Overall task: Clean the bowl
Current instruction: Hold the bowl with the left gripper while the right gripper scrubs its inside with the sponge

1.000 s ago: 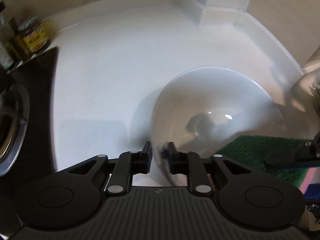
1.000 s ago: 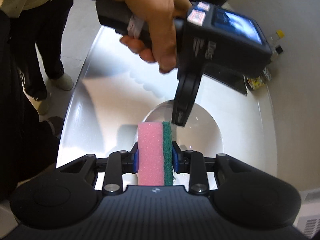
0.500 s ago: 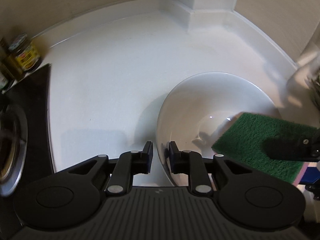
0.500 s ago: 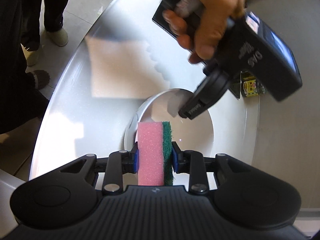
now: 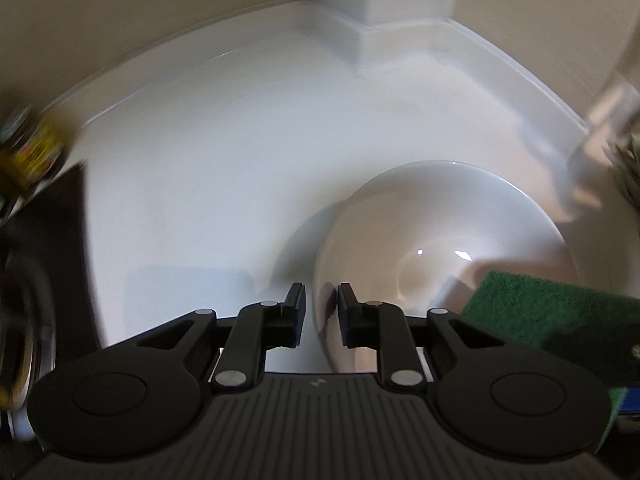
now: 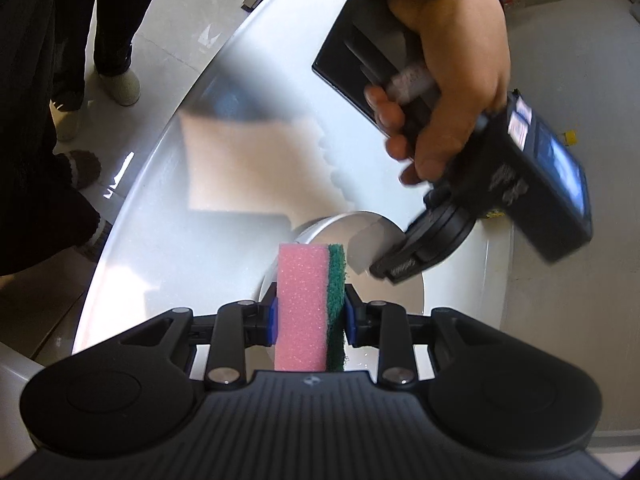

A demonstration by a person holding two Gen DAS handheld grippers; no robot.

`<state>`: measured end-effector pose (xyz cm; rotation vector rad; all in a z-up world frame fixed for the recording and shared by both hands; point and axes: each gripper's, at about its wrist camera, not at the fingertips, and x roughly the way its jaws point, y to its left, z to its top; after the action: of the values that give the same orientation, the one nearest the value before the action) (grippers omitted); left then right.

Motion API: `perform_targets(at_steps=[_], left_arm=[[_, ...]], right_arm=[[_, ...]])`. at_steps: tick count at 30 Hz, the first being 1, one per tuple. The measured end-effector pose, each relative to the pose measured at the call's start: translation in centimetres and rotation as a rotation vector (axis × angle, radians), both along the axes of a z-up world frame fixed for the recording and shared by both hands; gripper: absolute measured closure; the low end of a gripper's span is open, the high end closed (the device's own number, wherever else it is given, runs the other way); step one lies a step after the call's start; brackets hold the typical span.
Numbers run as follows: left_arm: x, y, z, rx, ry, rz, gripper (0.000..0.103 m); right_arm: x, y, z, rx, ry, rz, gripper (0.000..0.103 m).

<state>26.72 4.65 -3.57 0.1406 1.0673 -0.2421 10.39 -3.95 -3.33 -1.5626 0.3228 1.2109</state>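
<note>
Right tool (image 6: 308,318) clamps the soft pink-and-green sponge (image 6: 310,304), left tool (image 5: 320,312) straddles the slick, breakable white ceramic bowl (image 5: 440,248) rim, jaws apart.

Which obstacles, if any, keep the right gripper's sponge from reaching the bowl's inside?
Probably none: the bowl is open and empty, the sponge already at its rim, the left gripper only on the opposite edge.

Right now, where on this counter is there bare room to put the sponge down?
The widest bare patch of white counter runs from the bowl back to the corner wall and across to the dark stove edge. It's crowded around the bowl, where the left gripper straddles its rim and the sponge hangs close by.
</note>
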Motion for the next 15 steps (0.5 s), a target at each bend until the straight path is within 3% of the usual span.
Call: perform_targets(at_steps=[3, 7, 12, 15], left_arm=[[-0.8, 0.5, -0.3, -0.035, -0.009, 0.047, 0.079], [0.6, -0.4, -1.3, -0.007, -0.010, -0.034, 0.091], [2.3, 0.1, -1.4, 0.003, -0.004, -0.171, 0.089], [2.6, 0.0, -1.4, 0.003, -0.005, -0.159, 0.084]], right_arm=[[-0.1, 0.1, -0.2, 0.001, -0.012, 0.008, 0.077], [-0.3, 0.0, -0.3, 0.001, -0.030, 0.020, 0.076], [-0.3, -1.3, -0.9, 0.019, -0.059, 0.028, 0.076], [0.0, -1.6, -1.0, 0.025, -0.060, 0.018, 0.076]])
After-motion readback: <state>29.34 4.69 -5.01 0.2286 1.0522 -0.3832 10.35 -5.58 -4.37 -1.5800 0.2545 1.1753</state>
